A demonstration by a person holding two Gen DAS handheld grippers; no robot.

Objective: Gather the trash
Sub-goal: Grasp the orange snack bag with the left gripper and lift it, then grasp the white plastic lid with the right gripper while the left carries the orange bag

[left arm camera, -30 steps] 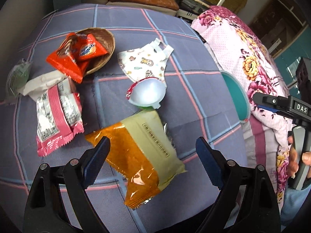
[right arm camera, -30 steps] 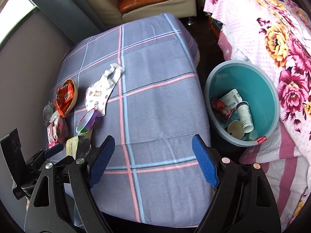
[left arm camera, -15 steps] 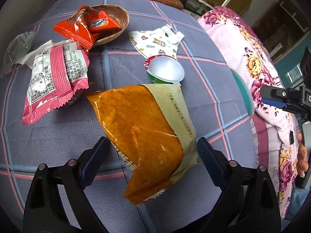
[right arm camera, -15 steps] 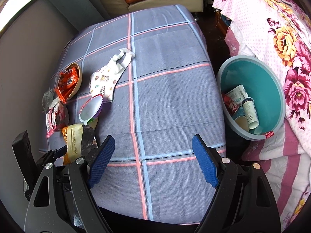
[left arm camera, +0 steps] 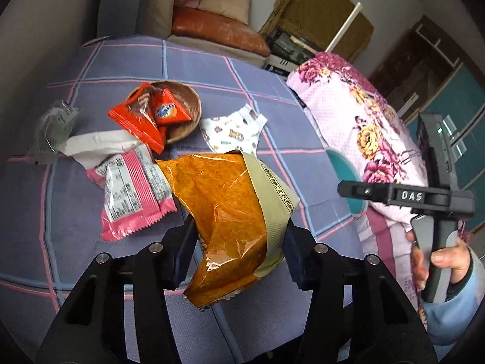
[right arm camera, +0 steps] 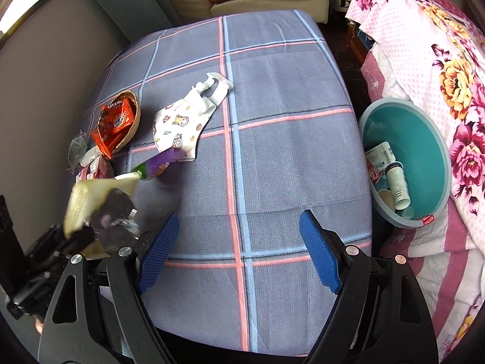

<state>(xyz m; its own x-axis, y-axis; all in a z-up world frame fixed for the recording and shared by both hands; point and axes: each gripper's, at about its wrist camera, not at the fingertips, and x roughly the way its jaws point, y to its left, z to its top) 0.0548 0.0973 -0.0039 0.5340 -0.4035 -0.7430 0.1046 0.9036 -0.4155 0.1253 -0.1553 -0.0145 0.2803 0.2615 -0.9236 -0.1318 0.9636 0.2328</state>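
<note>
Tabletop (right arm camera: 288,157) under a grey-blue checked cloth with pink and blue lines takes up most of the room in front of me; a floral pink quilt (right arm camera: 430,69) is heaped just beside its right edge. Teal basin (right arm camera: 436,139) sits between the tabletop and the quilt, with paper cups (right arm camera: 397,182) and a printed wrapper lying inside. Left claw (left arm camera: 239,242) has just been closing and now pinches the orange-and-beige snack bag (left arm camera: 224,209) by its lower half, both pads pressed into the crumpled film, the bag lifted off the cloth and standing tilted. Right claw (right arm camera: 239,248) hangs over bare cloth near the front edge, its blue pads wide apart with nothing between them; a hand (left arm camera: 439,257) in a light blue sleeve grips its handle. Remaining litter sits toward the left side of the tabletop: a child's printed face mask (right arm camera: 185,127), a pink-and-white wrapper (left arm camera: 130,197) lying flat, a torn white wrapper (left arm camera: 97,147) touching it, and a crumpled clear wrapper (left arm camera: 53,127) nearest the wall. A small woven bowl (left arm camera: 185,112) holds orange-red sachets (left arm camera: 145,115) that spill over its rim. A purple-and-green jelly cup (right arm camera: 157,163) lies just below the mask.
</note>
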